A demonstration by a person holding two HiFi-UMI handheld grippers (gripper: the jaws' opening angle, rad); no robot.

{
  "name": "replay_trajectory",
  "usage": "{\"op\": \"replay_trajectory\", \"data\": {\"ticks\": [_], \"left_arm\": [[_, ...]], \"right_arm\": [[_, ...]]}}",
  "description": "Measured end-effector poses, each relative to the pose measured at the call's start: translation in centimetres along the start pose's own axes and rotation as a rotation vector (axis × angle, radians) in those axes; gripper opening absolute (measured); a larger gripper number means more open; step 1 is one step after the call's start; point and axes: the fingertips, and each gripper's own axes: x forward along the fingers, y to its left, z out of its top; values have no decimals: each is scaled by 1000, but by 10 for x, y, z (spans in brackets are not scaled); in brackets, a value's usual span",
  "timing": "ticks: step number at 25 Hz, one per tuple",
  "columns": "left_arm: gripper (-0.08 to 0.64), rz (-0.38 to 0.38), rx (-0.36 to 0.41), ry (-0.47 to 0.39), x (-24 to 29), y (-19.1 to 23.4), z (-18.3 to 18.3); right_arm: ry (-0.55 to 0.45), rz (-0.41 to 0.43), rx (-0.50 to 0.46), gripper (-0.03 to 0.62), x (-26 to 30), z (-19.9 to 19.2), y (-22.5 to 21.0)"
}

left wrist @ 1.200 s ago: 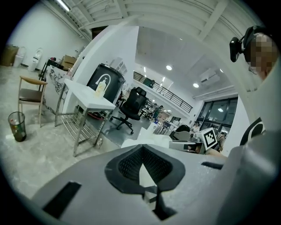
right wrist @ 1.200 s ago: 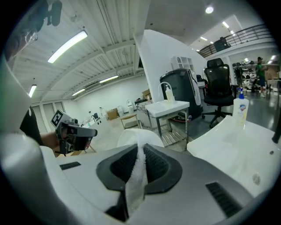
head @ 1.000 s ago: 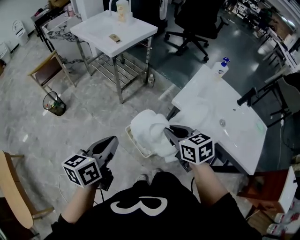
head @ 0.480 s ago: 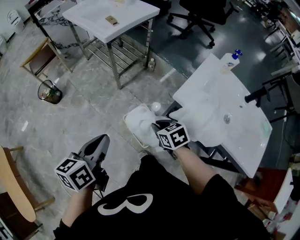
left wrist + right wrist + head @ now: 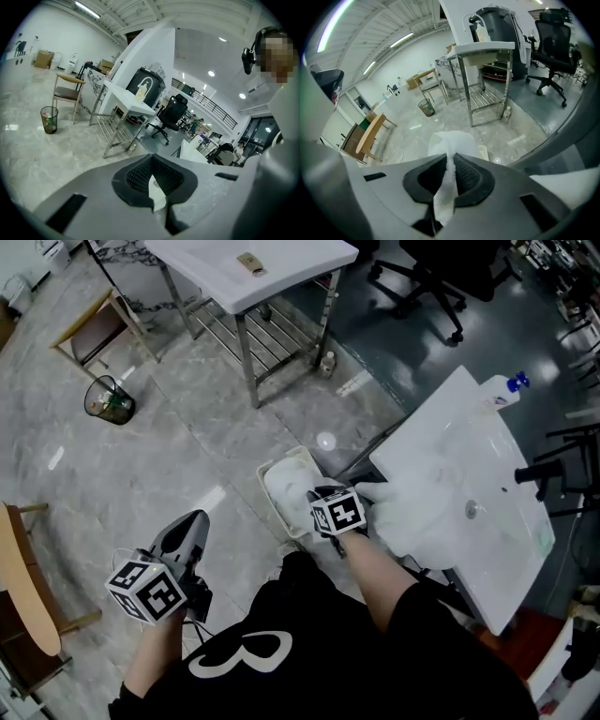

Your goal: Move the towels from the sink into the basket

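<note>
A white towel (image 5: 284, 491) lies bunched in the pale basket (image 5: 265, 471) on the floor beside the sink (image 5: 487, 549). My right gripper (image 5: 312, 497) reaches down into the basket and is shut on the towel; in the right gripper view a strip of the towel (image 5: 451, 139) runs between the pads of that gripper (image 5: 451, 163), with the basket rim (image 5: 483, 153) just beyond. More white towels (image 5: 412, 512) lie heaped in the sink. My left gripper (image 5: 190, 521) hangs low at the left, over the floor, shut and holding nothing (image 5: 152, 169).
A white steel-legged table (image 5: 253, 273) stands behind the basket. A wire waste bin (image 5: 108, 399) and a wooden chair (image 5: 89, 329) are at the left. An office chair (image 5: 441, 277), a soap bottle (image 5: 504, 390) and the black faucet (image 5: 539, 470) are at the right.
My right gripper has sunk with the towel from above the basket down into it. The left gripper has dropped a little and stays shut.
</note>
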Motion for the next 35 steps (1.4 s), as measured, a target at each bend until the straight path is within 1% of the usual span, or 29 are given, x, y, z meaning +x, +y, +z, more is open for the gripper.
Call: {"op": "replay_trajectory", "data": {"ticks": [5, 7, 9, 10, 11, 12, 14, 16, 18, 22, 27, 30, 33, 35], "left_arm": [[6, 30, -36, 5, 7, 13, -1], [6, 39, -35, 20, 9, 17, -5], [6, 46, -34, 36, 11, 21, -9], [6, 49, -38, 41, 12, 24, -11], [6, 53, -45, 45, 12, 27, -13], [6, 59, -53, 50, 12, 31, -17], [6, 68, -68, 65, 11, 37, -24], [6, 65, -76, 82, 13, 39, -30], [6, 54, -73, 97, 16, 38, -33], [6, 23, -58, 112, 20, 31, -34], [6, -13, -40, 125, 20, 19, -33], [6, -42, -26, 139, 18, 6, -39], [6, -70, 3, 151, 14, -8, -41], [6, -98, 25, 158, 14, -18, -41]], "right_arm": [[46, -29, -13, 46, 30, -5, -9], [69, -52, -23, 46, 42, -13, -12], [85, -62, -12, 54, 52, -22, -16], [90, -57, 3, 81, 56, -26, -17], [96, -47, 21, 138, 59, -31, -18], [103, -37, 35, 172, 62, -35, -18], [120, -22, 43, 224, 67, -44, -17], [129, -19, 44, 245, 68, -51, -18], [129, -19, 58, 252, 67, -56, -18], [105, -14, 79, 265, 58, -56, -13], [64, -31, 81, 284, 39, -45, -6], [19, -27, 73, 293, 17, -36, 1], [-35, -4, 56, 307, -9, -27, 17], [-75, -6, 50, 311, -30, -20, 25]]}}
